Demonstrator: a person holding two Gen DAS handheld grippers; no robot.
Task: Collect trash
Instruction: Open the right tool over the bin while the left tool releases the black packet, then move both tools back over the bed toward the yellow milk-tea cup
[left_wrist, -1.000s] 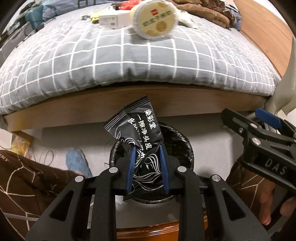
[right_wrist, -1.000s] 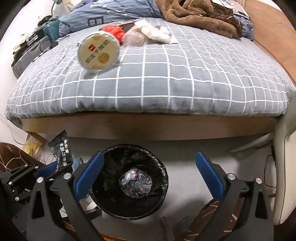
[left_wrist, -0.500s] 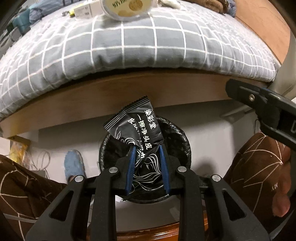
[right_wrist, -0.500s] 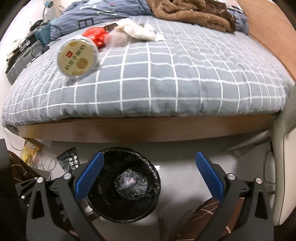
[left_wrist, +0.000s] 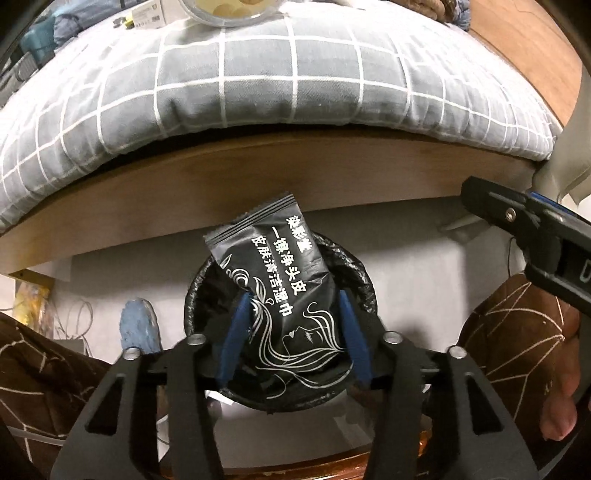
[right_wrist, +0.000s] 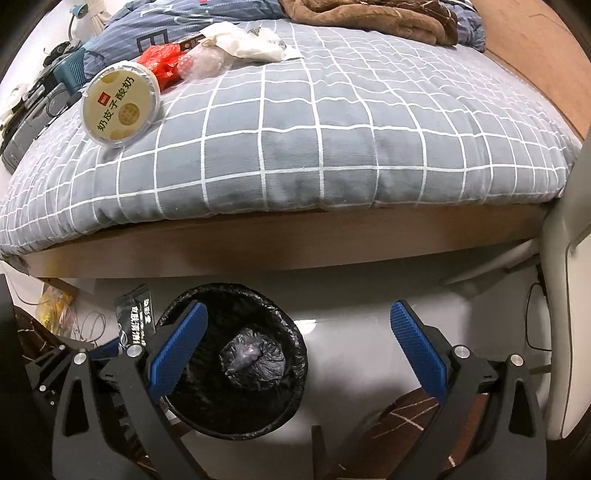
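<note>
A black wipe packet (left_wrist: 284, 291) with white print sits between the blue pads of my left gripper (left_wrist: 293, 332), directly over the black-lined bin (left_wrist: 364, 284). The jaws have spread and the pads stand a little off the packet's sides. The packet also shows in the right wrist view (right_wrist: 133, 317), left of the bin (right_wrist: 295, 347). My right gripper (right_wrist: 295, 347) is open and empty above the bin, which holds a crumpled wrapper (right_wrist: 251, 356). On the bed lie a round yoghurt tub (right_wrist: 120, 103), a red wrapper (right_wrist: 164, 64) and white paper (right_wrist: 247, 42).
The grey checked bed (right_wrist: 332, 140) with its wooden frame (left_wrist: 295, 177) stands just behind the bin. A white chair (right_wrist: 569, 314) is at the right. The person's knees in brown trousers (left_wrist: 517, 332) flank the bin. A blue slipper (left_wrist: 138, 325) lies left.
My left gripper's jaws have opened from the packet and it has dropped lower towards the bin. The right gripper has shifted slightly and stays open.
</note>
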